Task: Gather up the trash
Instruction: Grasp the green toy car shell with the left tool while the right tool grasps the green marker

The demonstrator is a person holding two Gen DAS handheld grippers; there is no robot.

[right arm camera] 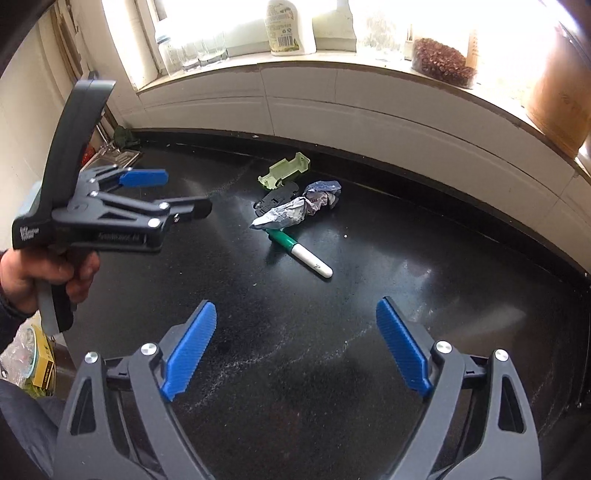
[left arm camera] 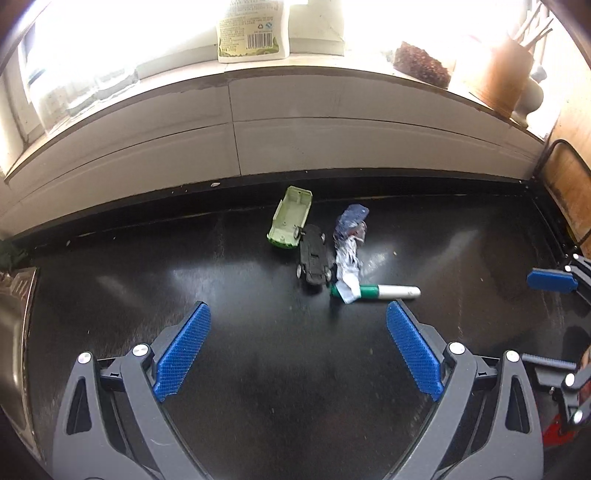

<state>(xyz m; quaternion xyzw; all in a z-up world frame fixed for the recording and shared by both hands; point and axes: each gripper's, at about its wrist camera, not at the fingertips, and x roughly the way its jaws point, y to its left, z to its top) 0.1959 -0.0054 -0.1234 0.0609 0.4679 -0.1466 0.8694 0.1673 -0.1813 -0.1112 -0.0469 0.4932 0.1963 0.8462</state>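
Note:
A small heap lies on the black countertop (left arm camera: 147,295). It holds a crumpled silver and blue wrapper (left arm camera: 349,247) (right arm camera: 295,212), a green and white marker (left arm camera: 380,291) (right arm camera: 303,254), a pale green toy car shell (left arm camera: 291,221) (right arm camera: 284,170) and a black toy car chassis (left arm camera: 314,258) (right arm camera: 275,197). The wrapper drapes over the marker's green end. My left gripper (left arm camera: 298,308) (right arm camera: 177,192) hovers open, just short of the marker, nothing between its fingers. My right gripper (right arm camera: 296,302) is open too, nearer than the marker and holding nothing. One of its blue pads (left arm camera: 552,280) shows at the right edge.
A white tiled ledge (left arm camera: 236,122) runs behind the counter. A labelled bottle (left arm camera: 251,29), a jar of brown bits (right arm camera: 443,62), glasses (right arm camera: 199,51) and a wooden holder (left arm camera: 495,77) stand on the sill. A sink edge (left arm camera: 14,332) lies at the left.

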